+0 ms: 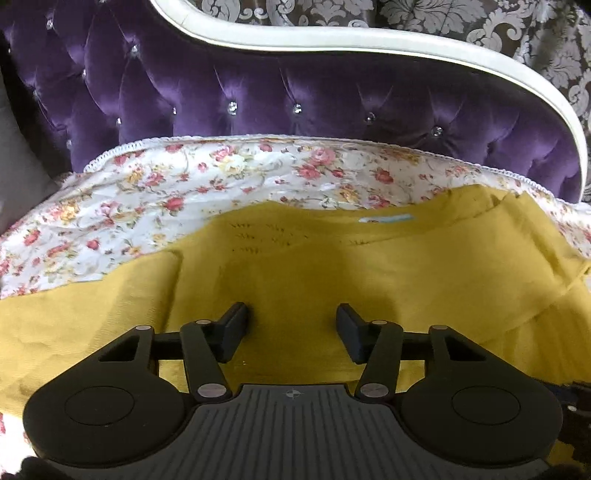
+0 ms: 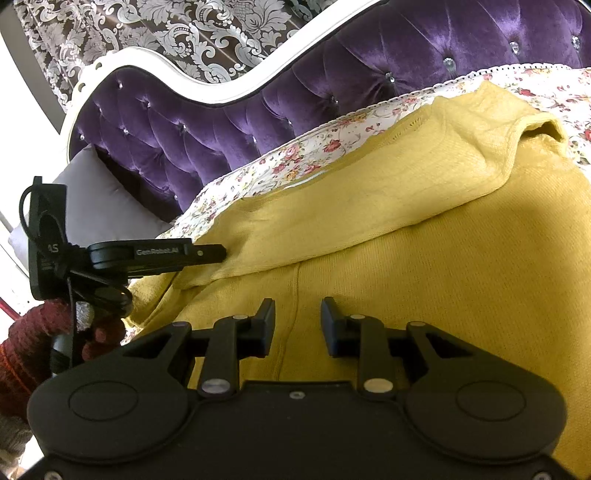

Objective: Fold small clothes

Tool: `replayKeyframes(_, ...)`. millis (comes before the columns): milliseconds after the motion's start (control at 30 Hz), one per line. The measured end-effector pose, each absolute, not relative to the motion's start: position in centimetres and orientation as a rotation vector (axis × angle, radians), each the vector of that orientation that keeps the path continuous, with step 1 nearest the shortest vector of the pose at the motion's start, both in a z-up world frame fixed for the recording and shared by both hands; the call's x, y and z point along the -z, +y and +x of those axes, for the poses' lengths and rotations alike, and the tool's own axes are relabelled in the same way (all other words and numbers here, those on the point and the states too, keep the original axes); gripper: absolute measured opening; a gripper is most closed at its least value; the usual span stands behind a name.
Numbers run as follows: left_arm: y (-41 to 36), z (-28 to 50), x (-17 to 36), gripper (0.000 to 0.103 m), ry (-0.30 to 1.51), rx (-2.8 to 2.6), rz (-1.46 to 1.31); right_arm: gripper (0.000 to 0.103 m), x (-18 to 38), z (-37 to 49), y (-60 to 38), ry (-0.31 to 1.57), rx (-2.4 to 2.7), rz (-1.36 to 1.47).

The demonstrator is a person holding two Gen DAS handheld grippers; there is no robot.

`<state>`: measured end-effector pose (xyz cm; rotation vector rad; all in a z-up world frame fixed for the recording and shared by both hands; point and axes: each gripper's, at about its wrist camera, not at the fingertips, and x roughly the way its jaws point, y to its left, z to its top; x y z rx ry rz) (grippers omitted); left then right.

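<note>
My left fingers (image 1: 291,332) stand apart over the yellow knit garment (image 1: 332,266), nothing pinched between them, the cloth lying flat just beyond and beneath the tips; my right fingers (image 2: 297,325) are likewise parted with only a seam of the same garment running under the gap, not clamped on it. From the right side I see the left fingers reaching in level, their tips at the near edge of a folded-over flap (image 2: 388,199), a sleeve or side panel already laid across the body, I judge. To do this fold well I should take a single layer at the flap's edge, not dig into the body below, and keep my right fingers low on the cloth as an anchor so the knit does not drag; the knit looks soft and stretchy, so a slow, low carry should keep the crease straight. The garment lies on a floral sheet (image 1: 147,192) with a lace-like trimmed edge, spread on what looks like a bed, well beyond my fingertips. Behind it rises a tufted purple velvet headboard (image 1: 258,96) with a white curved frame (image 1: 332,40), then damask wallpaper (image 1: 480,26). A grey pillow (image 2: 103,210) sits off to the left of my right fingers, and a dark red knitted sleeve (image 2: 29,343) shows behind the left tool
</note>
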<state>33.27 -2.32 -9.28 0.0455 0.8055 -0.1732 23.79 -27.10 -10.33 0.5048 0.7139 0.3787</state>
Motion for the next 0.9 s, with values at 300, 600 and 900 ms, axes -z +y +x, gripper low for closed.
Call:
replayKeyframes(300, -1.0, 32.5, 8.5, 0.006, 0.708, 0.207, -0.057, 0.038, 10.2, 23.7, -27.0, 0.709, -0.376, 0.495)
replayKeyframes(600, -0.4, 32.4, 6.1, 0.006, 0.617, 0.144, 0.001, 0.038, 10.1, 23.7, -26.8, 0.712, -0.371, 0.475)
replayKeyframes(900, 0.5, 32.8, 9.3, 0.028, 0.743, 0.101, 0.068, 0.038, 10.1, 23.7, -26.9, 0.713, -0.373, 0.479)
